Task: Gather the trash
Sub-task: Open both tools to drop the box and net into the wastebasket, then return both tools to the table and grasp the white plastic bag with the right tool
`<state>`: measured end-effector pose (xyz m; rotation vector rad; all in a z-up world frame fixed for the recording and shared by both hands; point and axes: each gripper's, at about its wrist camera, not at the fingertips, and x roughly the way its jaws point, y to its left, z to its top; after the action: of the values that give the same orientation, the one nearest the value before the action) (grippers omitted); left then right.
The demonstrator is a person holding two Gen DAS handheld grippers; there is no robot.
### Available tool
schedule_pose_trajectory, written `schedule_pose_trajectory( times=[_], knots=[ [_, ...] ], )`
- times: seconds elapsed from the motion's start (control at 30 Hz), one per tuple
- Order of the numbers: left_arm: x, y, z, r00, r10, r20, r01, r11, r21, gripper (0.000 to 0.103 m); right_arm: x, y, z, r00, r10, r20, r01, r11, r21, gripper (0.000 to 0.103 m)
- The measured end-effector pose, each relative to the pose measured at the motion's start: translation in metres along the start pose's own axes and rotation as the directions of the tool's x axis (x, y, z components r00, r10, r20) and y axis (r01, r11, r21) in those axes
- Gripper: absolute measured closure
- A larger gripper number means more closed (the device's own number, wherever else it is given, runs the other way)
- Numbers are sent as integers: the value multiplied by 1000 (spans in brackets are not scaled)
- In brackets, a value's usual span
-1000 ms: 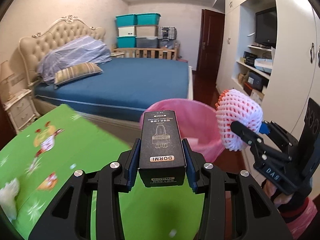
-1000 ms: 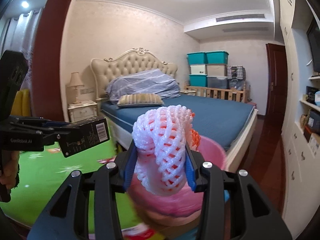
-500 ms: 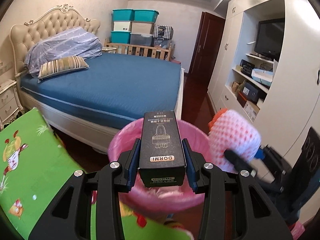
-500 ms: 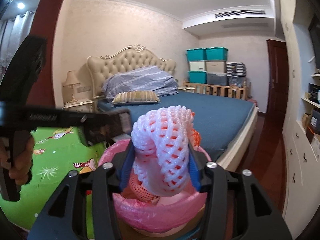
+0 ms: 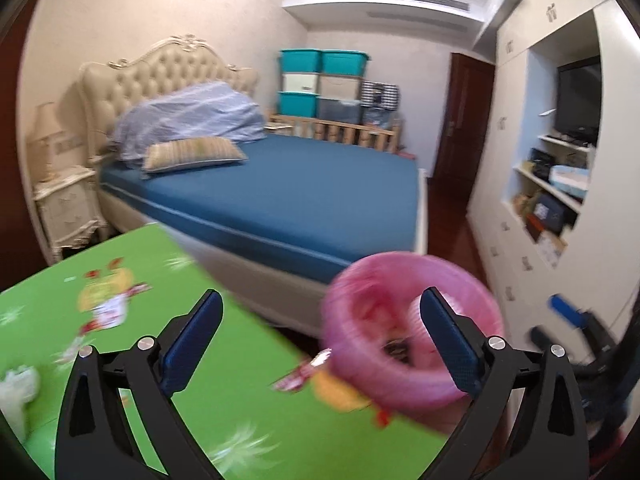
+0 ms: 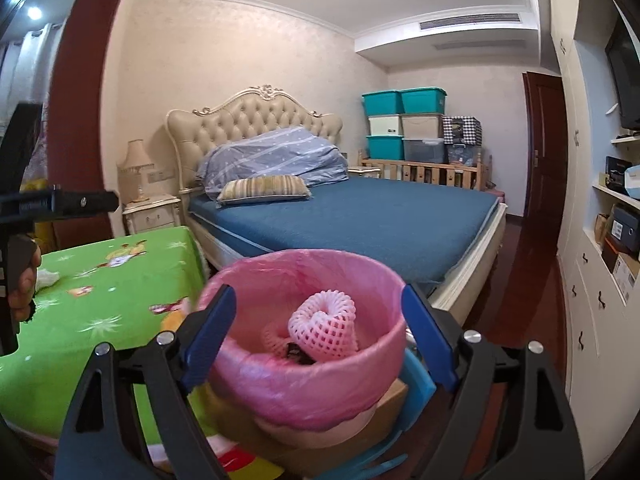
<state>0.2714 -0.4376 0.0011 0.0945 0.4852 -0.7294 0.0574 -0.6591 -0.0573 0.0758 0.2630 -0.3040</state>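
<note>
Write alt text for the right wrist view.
The open right gripper frames a pink-lined trash bin with a white foam fruit net lying inside. Left is a green cartoon-print table; behind, a blue bed.

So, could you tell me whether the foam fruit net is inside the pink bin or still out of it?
Inside. The foam fruit net lies below the rim of the pink bin, clear of the right gripper.

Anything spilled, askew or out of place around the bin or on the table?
Nothing spilled. The foam fruit net lies inside the pink-lined bin. Crumpled white paper at the green table's near-left edge looks like uncollected trash. A red wrapper beside the bin is too blurred to judge.
</note>
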Motion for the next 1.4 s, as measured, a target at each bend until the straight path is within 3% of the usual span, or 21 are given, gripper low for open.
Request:
schedule_pose_trajectory(
  times=[0.23,0.57,0.73,0.83,1.0,1.17,1.4],
  knots=[
    [-73,68,-39,987,161,14,-161,987,11,9,-27,42,-1,999,43,14,-43,999,-12,21],
    [-176,134,-116,929,370,16,-369,922,116,8,-20,172,11,969,246,-21,-247,966,-82,20],
    [-230,170,-140,889,456,30,-457,888,57,8,-14,246,10,939,337,-64,-342,933,-109,18],
    [-257,198,-151,850,526,37,-527,850,20,8,-11,292,6,917,388,-96,-398,909,-125,18],
    [-283,259,-170,775,631,-39,-632,771,-76,8,-1,359,-1,878,451,-162,-474,866,-159,18],
    [-300,303,-183,726,679,-109,-688,710,-151,8,17,409,-1,848,480,-225,-521,834,-183,18],
    [-308,332,-200,703,687,-184,-710,663,-235,8,40,458,0,811,504,-296,-566,804,-182,18]
  ],
)
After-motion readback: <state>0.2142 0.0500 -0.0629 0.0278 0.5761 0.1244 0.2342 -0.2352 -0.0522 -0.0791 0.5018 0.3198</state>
